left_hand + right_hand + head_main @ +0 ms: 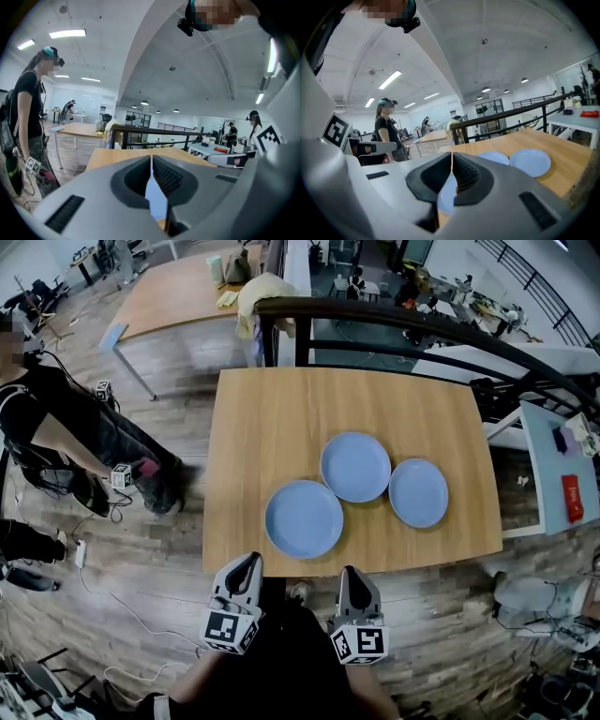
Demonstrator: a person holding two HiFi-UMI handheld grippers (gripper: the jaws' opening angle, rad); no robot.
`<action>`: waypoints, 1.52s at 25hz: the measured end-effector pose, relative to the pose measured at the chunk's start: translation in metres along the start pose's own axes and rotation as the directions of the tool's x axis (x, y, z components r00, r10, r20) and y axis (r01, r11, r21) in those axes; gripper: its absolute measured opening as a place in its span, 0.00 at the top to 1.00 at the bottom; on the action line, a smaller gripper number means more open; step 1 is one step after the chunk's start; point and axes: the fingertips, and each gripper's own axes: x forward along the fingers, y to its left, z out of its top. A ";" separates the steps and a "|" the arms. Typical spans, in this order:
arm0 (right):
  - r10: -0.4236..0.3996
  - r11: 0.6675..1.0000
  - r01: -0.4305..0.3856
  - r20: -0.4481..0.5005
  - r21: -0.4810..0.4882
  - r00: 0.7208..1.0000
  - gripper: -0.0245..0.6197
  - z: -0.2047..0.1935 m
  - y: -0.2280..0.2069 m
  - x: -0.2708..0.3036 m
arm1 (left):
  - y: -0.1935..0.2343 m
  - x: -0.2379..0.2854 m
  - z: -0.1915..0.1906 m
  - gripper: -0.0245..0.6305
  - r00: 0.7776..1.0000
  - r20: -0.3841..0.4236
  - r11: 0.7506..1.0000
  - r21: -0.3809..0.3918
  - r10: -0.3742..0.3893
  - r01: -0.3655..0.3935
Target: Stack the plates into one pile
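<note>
Three light blue plates lie on the wooden table (272, 418): a left plate (304, 518) nearest the front edge, a middle plate (355, 466) behind it whose rim meets the left one, and a right plate (418, 492). Both grippers hover just off the table's front edge, pointing at the plates. My left gripper (251, 562) is shut and empty, in front of the left plate (157, 199). My right gripper (351, 573) is also shut with nothing in it. Past the right gripper's jaws I see the left plate (447, 197), the middle plate (493, 158) and the right plate (529, 162).
A person (56, 437) holding marker-cube grippers stands on the floor to the left of the table. A black railing (394, 320) runs behind the table. Another wooden table (178, 292) stands far back left, and a white table (553, 465) with small items at the right.
</note>
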 end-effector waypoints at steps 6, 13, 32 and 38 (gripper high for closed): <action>-0.033 0.999 0.034 -0.030 0.006 0.999 0.91 -0.006 -0.007 0.027 | 0.014 0.028 -0.004 0.91 0.999 -0.036 0.999 -0.006 -0.033 0.032; -0.078 0.997 0.079 -0.099 0.001 0.992 0.91 -0.024 -0.018 0.063 | 0.038 0.065 -0.028 0.91 0.991 -0.120 0.998 -0.024 -0.066 0.063; -0.190 0.977 0.213 -0.357 0.027 0.915 0.91 -0.138 -0.070 0.121 | 0.093 0.137 -0.144 0.91 0.920 -0.383 0.994 -0.089 -0.089 0.059; -0.219 0.968 0.250 -0.417 0.023 0.882 0.89 -0.161 -0.088 0.132 | 0.104 0.153 -0.177 0.90 0.888 -0.449 0.992 -0.114 -0.103 0.057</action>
